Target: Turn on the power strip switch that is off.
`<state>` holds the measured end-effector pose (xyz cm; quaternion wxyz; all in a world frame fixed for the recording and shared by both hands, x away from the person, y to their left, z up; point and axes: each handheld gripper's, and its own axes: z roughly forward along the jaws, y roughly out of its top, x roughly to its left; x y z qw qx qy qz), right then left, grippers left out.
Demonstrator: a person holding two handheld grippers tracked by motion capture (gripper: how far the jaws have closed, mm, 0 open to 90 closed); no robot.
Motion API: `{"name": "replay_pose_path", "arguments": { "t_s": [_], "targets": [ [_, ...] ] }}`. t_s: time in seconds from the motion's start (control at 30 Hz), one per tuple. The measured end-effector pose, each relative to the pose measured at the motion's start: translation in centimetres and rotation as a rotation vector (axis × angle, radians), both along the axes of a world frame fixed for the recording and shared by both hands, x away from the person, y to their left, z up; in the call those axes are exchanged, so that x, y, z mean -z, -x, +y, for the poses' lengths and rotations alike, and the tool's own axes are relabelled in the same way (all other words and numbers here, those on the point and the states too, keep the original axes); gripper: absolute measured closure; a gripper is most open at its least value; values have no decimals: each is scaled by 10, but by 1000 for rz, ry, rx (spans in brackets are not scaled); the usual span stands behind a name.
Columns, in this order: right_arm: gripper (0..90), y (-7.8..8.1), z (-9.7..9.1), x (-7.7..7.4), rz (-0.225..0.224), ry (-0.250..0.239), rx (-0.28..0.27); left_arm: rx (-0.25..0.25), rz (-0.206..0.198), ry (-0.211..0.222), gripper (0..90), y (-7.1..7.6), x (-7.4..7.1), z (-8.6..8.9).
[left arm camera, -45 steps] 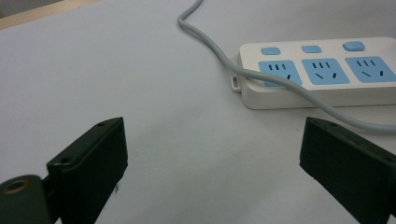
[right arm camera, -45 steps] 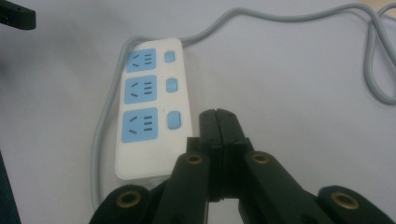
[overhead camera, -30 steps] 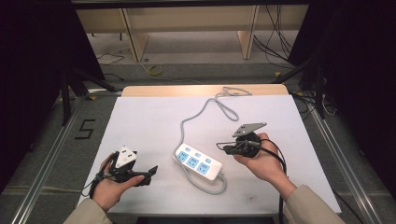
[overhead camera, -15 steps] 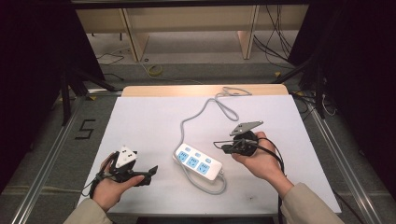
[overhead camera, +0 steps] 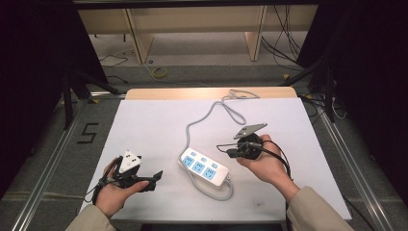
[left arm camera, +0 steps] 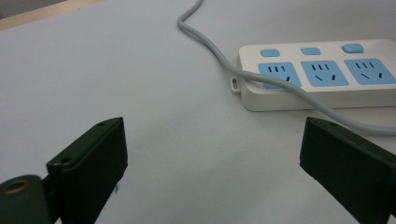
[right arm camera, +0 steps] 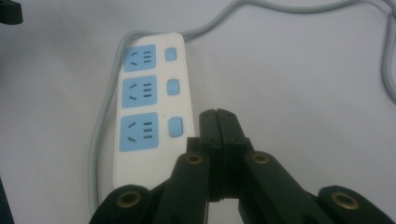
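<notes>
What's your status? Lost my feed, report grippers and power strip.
Left gripper open, empty. Right gripper shut, empty, beside power strip. Strip's cable lies across one socket.

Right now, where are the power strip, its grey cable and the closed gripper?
power strip [overhead camera: 204, 167]: high view, on its white top beside the middle socket.
grey cable [overhead camera: 208, 114]: high view, on the stretch running toward the table's far edge.
right gripper [right arm camera: 218, 122]: right gripper view, where the shut jaw tips meet.

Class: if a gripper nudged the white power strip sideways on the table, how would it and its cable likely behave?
The power strip looks flat and rigid, so it would probably slide, not tip. Its grey cable lies in loose curves, so it likely flexes and trails. The loop crossing the strip may drag.
</notes>
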<state>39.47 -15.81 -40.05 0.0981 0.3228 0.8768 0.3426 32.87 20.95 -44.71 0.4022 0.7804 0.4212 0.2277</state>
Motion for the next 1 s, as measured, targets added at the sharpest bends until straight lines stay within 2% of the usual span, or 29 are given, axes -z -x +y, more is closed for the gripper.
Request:
{"name": "replay_pose_path", "arguments": {
  "t_s": [1.0],
  "targets": [
    [900, -7, 17, 3, 31, 46, -24, 0, 2, 4, 73, 0, 0, 0]
  ]
}}
